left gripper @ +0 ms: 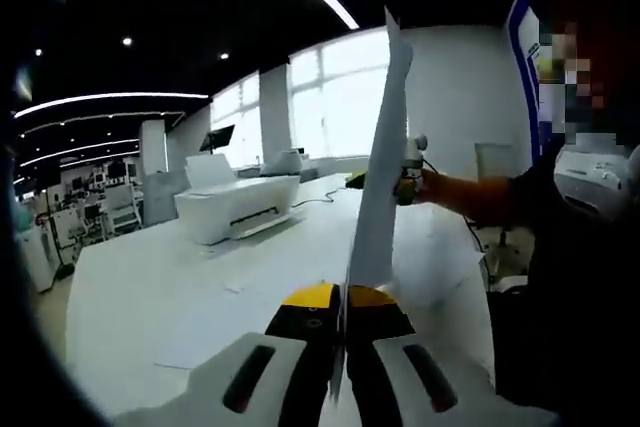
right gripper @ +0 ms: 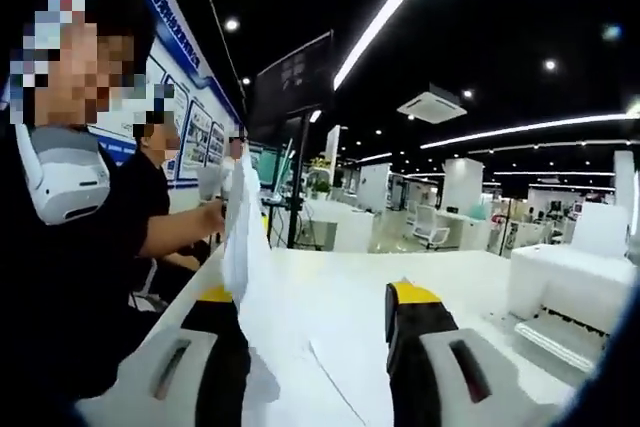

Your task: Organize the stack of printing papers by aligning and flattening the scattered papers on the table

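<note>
A stack of white printing papers [left gripper: 378, 177] stands upright and edge-on above the white table [left gripper: 200, 287]. My left gripper [left gripper: 343, 299] is shut on its lower edge. My right gripper [left gripper: 408, 169] reaches the stack's far side at mid height, with a person's arm behind it. In the right gripper view, my right gripper [right gripper: 312, 297] is open, and the papers [right gripper: 240, 227] hang just inside its left finger [right gripper: 215, 299]. A loose sheet [right gripper: 340, 377] lies flat on the table [right gripper: 350, 297] below the jaws.
A white printer [left gripper: 235, 205] sits on the table's far left, and shows as the printer [right gripper: 565, 292] at the right in the other view. People [right gripper: 70, 247] stand close along the table's side. More desks and a screen on a stand [right gripper: 292, 87] lie beyond.
</note>
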